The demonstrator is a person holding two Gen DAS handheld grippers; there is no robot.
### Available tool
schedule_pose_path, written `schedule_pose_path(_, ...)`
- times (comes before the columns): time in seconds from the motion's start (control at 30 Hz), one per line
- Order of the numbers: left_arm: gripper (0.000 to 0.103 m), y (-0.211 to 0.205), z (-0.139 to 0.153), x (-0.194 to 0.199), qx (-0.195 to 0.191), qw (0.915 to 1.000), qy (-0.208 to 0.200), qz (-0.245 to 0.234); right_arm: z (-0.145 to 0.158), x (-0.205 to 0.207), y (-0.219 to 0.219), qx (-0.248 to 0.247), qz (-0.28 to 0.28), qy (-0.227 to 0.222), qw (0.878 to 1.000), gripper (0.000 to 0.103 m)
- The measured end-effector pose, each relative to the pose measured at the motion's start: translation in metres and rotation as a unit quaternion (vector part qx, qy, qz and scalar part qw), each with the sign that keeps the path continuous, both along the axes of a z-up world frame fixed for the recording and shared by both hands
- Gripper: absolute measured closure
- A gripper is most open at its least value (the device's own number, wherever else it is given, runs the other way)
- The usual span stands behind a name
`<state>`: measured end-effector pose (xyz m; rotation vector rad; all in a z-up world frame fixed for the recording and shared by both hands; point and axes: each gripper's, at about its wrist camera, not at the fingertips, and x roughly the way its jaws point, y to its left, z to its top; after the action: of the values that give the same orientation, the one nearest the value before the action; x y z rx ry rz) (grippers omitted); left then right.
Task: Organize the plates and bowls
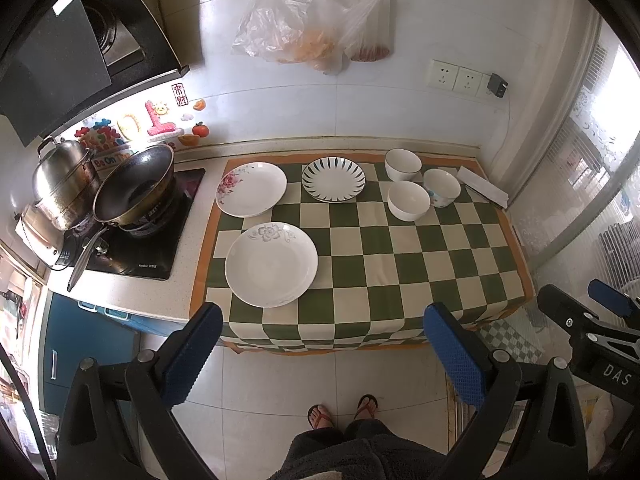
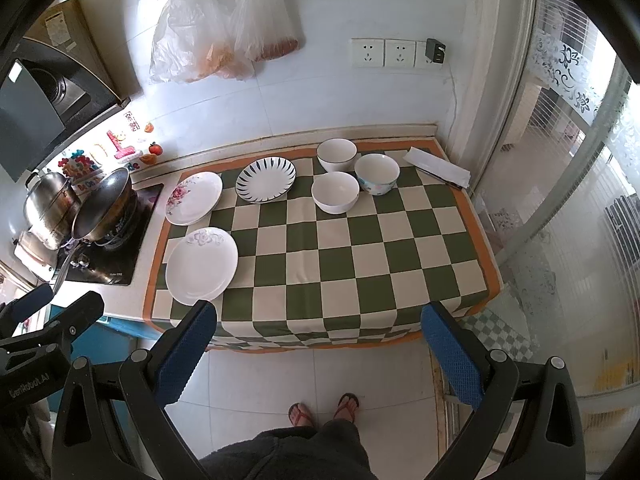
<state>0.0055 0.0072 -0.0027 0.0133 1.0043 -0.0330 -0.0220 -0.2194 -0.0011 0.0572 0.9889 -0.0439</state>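
The left tool is wide open and holds nothing. The right tool is wide open too, with nothing in it. Both hang in the air near the front edge of the table, above the floor.

The table has a green and white checked cloth. Three plates sit on the left part. The plate with a grey flower is the nearest one. The plate with pink flowers is farther back on the left. The plate with dark stripes is just to its right.

Three bowls sit close together at the far right. The plain white bowl is the nearest. The bowl with a dark rim is behind it. The bowl with blue marks is on the right and touches the plain one.

Left of the table are a wok and a steel pot on a stove.
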Motion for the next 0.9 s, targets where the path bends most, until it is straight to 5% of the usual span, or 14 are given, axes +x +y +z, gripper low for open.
schedule_pose_path(0.43,0.0,0.003,-0.024,0.034,0.003,0.999,-0.012,0.044,-0.015,0.019,0.008,-0.003,0.016,-0.007,1.0,0.0)
schedule_pose_path(0.67,0.0,0.031,-0.08,0.076,0.026,0.9939,-0.015,0.107,-0.087,0.082,0.031,-0.011,0.069,0.0,0.998,0.0)
schedule_pose_path(0.9,0.0,0.083,-0.153,0.118,0.024,0.9879,0.041,0.148,-0.181,0.146,0.073,0.031,0.117,0.059,0.991,0.002)
